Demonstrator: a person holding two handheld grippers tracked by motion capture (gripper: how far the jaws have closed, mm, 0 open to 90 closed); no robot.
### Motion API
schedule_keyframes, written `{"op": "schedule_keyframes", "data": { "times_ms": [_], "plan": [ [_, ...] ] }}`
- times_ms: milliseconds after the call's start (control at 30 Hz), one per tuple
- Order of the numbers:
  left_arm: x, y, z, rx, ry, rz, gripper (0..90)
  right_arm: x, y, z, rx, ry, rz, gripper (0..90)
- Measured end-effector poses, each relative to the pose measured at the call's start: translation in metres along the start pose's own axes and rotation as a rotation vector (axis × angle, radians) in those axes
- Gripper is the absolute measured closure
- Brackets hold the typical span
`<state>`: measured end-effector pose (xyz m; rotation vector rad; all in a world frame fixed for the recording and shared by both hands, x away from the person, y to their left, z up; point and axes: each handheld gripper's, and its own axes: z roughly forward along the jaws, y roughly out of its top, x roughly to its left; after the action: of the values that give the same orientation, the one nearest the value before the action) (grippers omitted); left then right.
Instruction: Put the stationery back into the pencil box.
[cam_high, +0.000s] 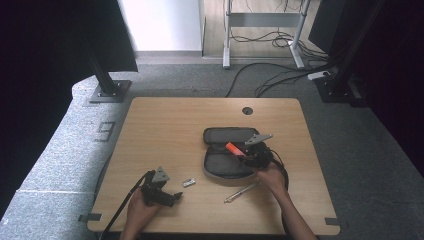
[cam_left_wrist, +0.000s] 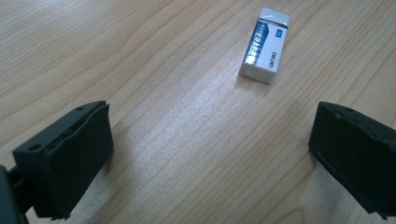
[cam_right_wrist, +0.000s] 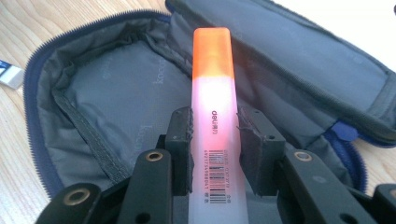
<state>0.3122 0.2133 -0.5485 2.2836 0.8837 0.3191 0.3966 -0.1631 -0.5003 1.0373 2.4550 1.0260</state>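
1 orange highlighter (cam_right_wrist: 214, 93) between right gripper (cam_right_wrist: 215, 135) pads

Highlighter (cam_right_wrist: 212, 93): lower end cut off by bottom edge in right gripper view; barcode print too small to read. Pencil case (cam_right_wrist: 116, 93): far lid runs out at 1 o'clock corner; eraser (cam_right_wrist: 10, 76) clipped at 9 o'clock edge. High view: pen (cam_high: 241, 192) on table (cam_high: 165, 125) too small to identify; eraser label unreadable there.
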Motion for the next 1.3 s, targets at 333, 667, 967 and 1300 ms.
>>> {"op": "schedule_keyframes", "data": {
  "times_ms": [333,667,967,1300],
  "plan": [
    [0.000,0.000,0.000,0.000,0.000,0.000,0.0,0.000,-0.009,0.014,0.039,0.004,-0.001,65.1],
    [0.000,0.000,0.000,0.000,0.000,0.000,0.0,-0.003,-0.014,0.018,0.059,0.009,0.002,64.1],
    [0.000,0.000,0.000,0.000,0.000,0.000,0.0,-0.004,-0.011,0.012,0.041,-0.016,0.006,45.5],
    [0.000,0.000,0.000,-0.001,-0.001,0.000,0.0,0.000,-0.005,-0.004,0.037,-0.036,0.006,26.6]
  ]
}}
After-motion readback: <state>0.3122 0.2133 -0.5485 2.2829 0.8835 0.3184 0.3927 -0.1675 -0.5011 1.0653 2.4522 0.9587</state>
